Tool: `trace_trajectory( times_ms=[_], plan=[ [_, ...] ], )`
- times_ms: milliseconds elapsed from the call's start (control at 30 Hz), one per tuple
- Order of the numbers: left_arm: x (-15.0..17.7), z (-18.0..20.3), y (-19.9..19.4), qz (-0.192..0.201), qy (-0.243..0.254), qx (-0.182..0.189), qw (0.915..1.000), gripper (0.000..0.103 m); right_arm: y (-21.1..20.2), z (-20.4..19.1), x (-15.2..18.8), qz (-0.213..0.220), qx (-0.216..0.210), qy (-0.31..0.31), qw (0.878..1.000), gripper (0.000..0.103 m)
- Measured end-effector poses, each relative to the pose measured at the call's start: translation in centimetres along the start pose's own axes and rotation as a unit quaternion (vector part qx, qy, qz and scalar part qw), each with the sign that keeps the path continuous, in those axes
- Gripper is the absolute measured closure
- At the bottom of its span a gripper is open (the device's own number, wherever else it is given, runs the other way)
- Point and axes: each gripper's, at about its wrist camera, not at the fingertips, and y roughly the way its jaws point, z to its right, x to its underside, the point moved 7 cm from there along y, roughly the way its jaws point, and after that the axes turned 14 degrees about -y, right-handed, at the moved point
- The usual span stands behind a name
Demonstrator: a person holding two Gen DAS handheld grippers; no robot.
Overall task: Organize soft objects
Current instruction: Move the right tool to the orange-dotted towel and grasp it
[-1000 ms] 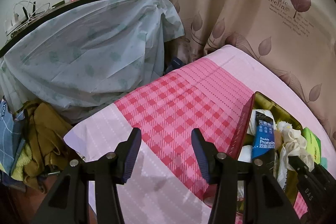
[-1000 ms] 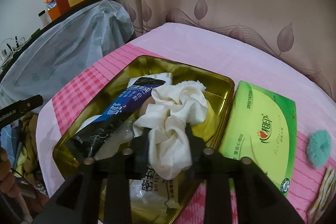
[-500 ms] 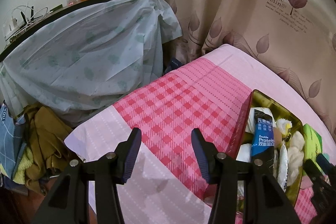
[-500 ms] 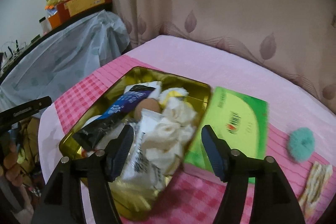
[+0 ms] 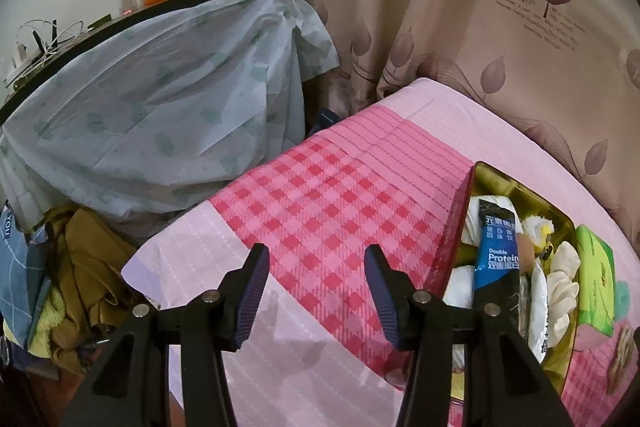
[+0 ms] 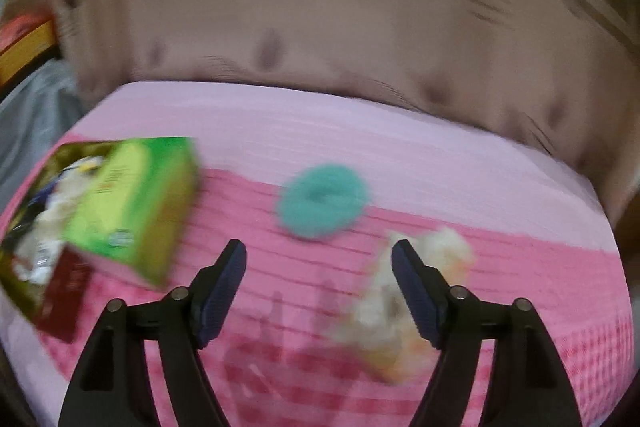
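Next item: fluffy teal ring-shaped scrunchie (image 6: 322,201), just beyond the green tissue pack (image 6: 132,203); light, squashy, pinch its rim.
Right gripper (image 6: 320,287): fingers just opened, apart, empty.
Left gripper (image 5: 316,291): fingers apart, empty.

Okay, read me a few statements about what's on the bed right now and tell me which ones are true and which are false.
1. The right gripper holds the cream cloth. False: its jaws have just been opening and nothing is between them; the cream cloth lies in the gold tin.
2. The teal fluffy ring lies on the pink bedcover, outside the tin. True.
3. The green tissue pack sits beside the tin. True.
4. The left gripper grips a blue sachet. False: it is open and empty.
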Motion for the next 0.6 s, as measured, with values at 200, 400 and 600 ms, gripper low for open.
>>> trace_trajectory(
  times_ms=[200,400,600],
  plan=[
    [0.3,0.5,0.0,0.000,0.013,0.000,0.9999,0.053,2.3,4.1,3.1,-0.041,0.014,0.043,0.998,0.025],
    [0.7,1.1,0.1,0.004,0.026,-0.003,0.9997,0.053,4.5,3.8,3.7,-0.061,0.024,0.040,0.997,0.023],
    [1.2,2.3,-0.2,0.016,0.054,0.004,0.9984,0.053,6.0,4.2,4.9,-0.074,0.021,0.047,0.996,0.023]
  ],
)
